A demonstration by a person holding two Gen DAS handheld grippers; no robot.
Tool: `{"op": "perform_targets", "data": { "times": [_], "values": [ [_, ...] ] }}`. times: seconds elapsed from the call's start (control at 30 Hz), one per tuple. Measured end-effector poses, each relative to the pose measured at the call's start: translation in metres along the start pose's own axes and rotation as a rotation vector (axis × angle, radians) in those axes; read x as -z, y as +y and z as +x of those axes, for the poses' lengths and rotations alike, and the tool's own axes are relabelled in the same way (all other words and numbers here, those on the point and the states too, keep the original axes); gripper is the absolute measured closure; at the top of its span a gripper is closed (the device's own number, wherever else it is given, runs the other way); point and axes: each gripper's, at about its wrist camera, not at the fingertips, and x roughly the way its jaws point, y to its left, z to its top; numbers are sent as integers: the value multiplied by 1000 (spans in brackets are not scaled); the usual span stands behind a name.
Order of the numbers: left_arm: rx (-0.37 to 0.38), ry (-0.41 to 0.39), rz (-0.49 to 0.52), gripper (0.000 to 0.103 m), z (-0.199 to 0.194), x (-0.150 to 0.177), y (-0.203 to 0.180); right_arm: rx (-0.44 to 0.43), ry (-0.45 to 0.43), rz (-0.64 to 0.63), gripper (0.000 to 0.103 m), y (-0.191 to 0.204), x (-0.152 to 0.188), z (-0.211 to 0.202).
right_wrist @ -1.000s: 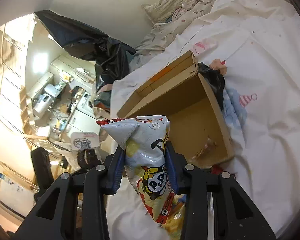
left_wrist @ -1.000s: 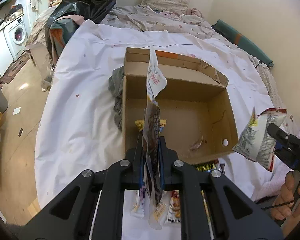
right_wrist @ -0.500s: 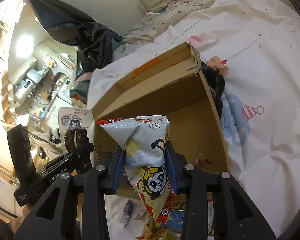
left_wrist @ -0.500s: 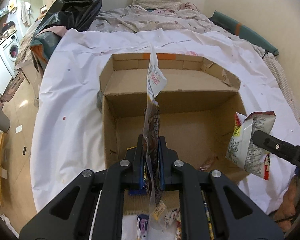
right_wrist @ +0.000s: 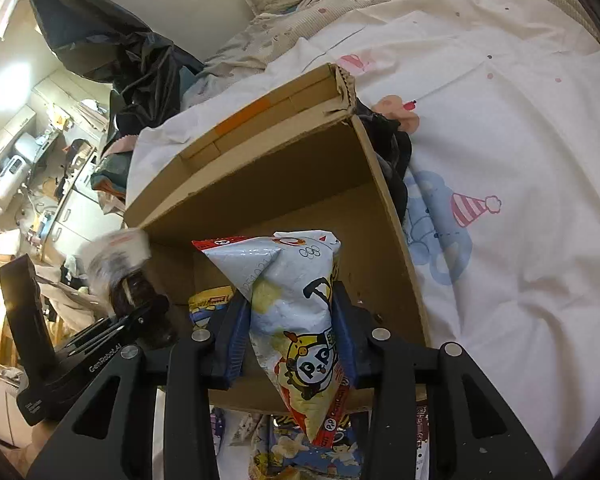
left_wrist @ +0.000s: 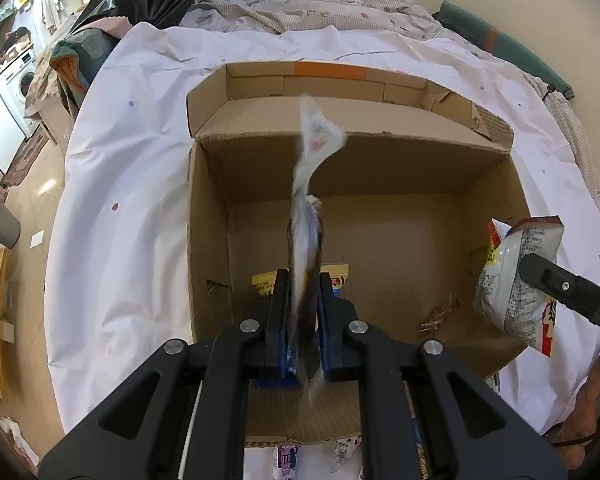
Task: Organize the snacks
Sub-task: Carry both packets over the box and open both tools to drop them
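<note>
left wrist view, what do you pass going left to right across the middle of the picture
washing machine → white sheet → left wall of the cardboard box → thin snack packet held in the left tongs → chip bag held by the right tongs

We read "GenRobot.AI" on the black left gripper's body (right_wrist: pixel 100 360); Olympic rings mark the white panda-printed snack bag (right_wrist: pixel 300 300).
</note>
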Motion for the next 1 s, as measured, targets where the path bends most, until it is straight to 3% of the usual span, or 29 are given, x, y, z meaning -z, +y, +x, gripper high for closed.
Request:
{"op": "perform_targets", "data": {
  "times": [0.57,0.63,0.67,0.7,0.73,0.8,0.87,1.0],
  "values": [
    [19,10,-3,91,1,3,-4,26,33,26,60,-3,0,7],
    [21,11,-1,91,1,4,-5,16,37,27,54,-2,1,8],
    [24,12,2,88,1,4,-6,4,40,31,48,-1,1,9],
    [33,13,7,81,0,4,-8,-16,45,38,32,0,1,9],
    [47,15,12,74,0,4,-10,-30,40,45,27,0,1,8],
    [74,9,20,41,-3,4,-13,-27,17,37,27,2,1,5],
    [73,-18,30,24,-8,5,-16,-26,17,19,27,4,0,4],
    [47,-38,68,20,-11,5,-23,-16,24,26,26,3,0,5]
  ]
}}
